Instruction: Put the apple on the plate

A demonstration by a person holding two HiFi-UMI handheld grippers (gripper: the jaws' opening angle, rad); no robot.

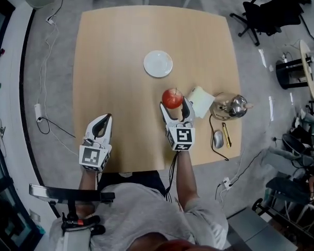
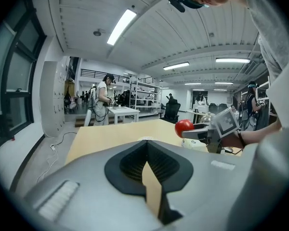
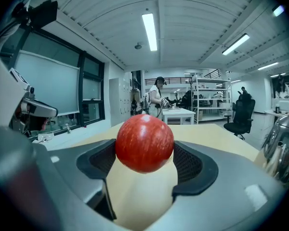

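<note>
Left tool [image 1: 107, 118] lower left, jaws together, empty; right tool [image 1: 174, 105] mid-frame grips red apple [image 1: 172, 97] over table [image 1: 120, 61]. White plate [image 1: 158, 64] upper centre, apart from apple.

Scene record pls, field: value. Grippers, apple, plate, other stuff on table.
left gripper: shut, empty, near the table's front edge
right gripper: shut on apple
apple: red, not on plate
plate: white, empty, beyond the apple
other: white paper, glass teapot, mouse, all at table's right
</note>
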